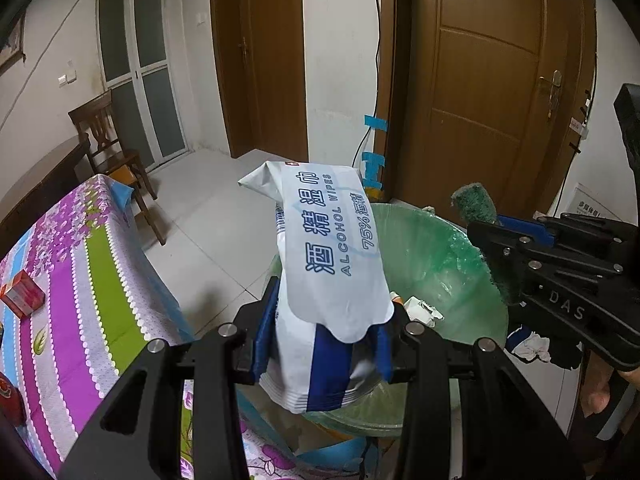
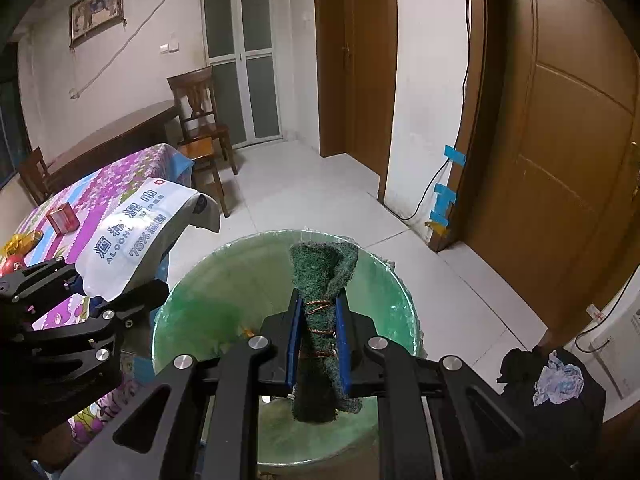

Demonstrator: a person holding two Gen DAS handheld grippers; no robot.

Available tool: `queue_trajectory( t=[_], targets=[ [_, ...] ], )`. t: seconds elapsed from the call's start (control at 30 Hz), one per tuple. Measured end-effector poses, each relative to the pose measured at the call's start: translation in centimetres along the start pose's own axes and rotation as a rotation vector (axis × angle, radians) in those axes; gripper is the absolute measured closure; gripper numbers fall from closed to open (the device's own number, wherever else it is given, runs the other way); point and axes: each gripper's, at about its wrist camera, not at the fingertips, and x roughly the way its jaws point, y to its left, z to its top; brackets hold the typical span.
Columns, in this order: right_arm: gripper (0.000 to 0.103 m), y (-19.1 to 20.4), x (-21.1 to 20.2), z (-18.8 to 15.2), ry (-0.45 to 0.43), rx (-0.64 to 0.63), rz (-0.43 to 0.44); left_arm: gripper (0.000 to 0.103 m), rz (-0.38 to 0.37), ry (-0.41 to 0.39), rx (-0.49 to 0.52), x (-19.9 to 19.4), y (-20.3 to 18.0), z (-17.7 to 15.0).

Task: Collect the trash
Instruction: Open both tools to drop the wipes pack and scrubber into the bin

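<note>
My left gripper (image 1: 326,344) is shut on a white and blue alcohol wipes pack (image 1: 332,248), held over the near left rim of a bin lined with a green bag (image 1: 432,248). The pack also shows in the right wrist view (image 2: 132,232). My right gripper (image 2: 318,344) is shut on a rolled green scouring pad (image 2: 320,280) wound with copper wire, held above the bin (image 2: 192,312). The pad also shows in the left wrist view (image 1: 476,200). Crumpled white paper (image 1: 422,308) lies inside the bin.
A table with a purple floral cloth (image 1: 72,280) stands left of the bin, with a red box (image 1: 22,294) on it. A wooden chair (image 2: 200,120) stands behind. A black bag with a crumpled tissue (image 2: 558,380) sits to the right. Brown doors (image 2: 560,120) lie ahead.
</note>
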Motion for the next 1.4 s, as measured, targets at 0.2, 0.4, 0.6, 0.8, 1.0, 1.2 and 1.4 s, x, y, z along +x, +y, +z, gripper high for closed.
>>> queue_trajectory(
  t=[0.2,0.4,0.6,0.8,1.0,1.2,1.4],
  targets=[
    [0.088,-0.1,-0.1,0.2,0.001,0.001,0.002,0.064,0.002,-0.001,-0.001,0.1,-0.2,0.2],
    [0.088,0.1,0.3,-0.2,0.003,-0.001,0.006,0.064,0.004,-0.001,-0.001,0.1,-0.2,0.2],
    [0.088,0.2,0.4,-0.3,0.005,0.001,0.005,0.064,0.006,0.005,-0.001,0.3,-0.3,0.2],
    [0.088,0.3,0.6,-0.4,0.004,0.002,0.004,0.064,0.006,0.005,-0.001,0.3,-0.4,0.3],
    [0.088,0.3,0.6,-0.4,0.005,0.002,0.002,0.064,0.005,0.01,-0.005,0.5,-0.4,0.3],
    [0.088,0.2,0.9,-0.6,0.012,0.001,0.005,0.063,0.005,0.017,-0.004,0.6,-0.3,0.2],
    [0.088,0.1,1.0,-0.6,0.013,0.002,0.004,0.062,0.008,0.025,-0.009,1.0,-0.2,0.2]
  ],
)
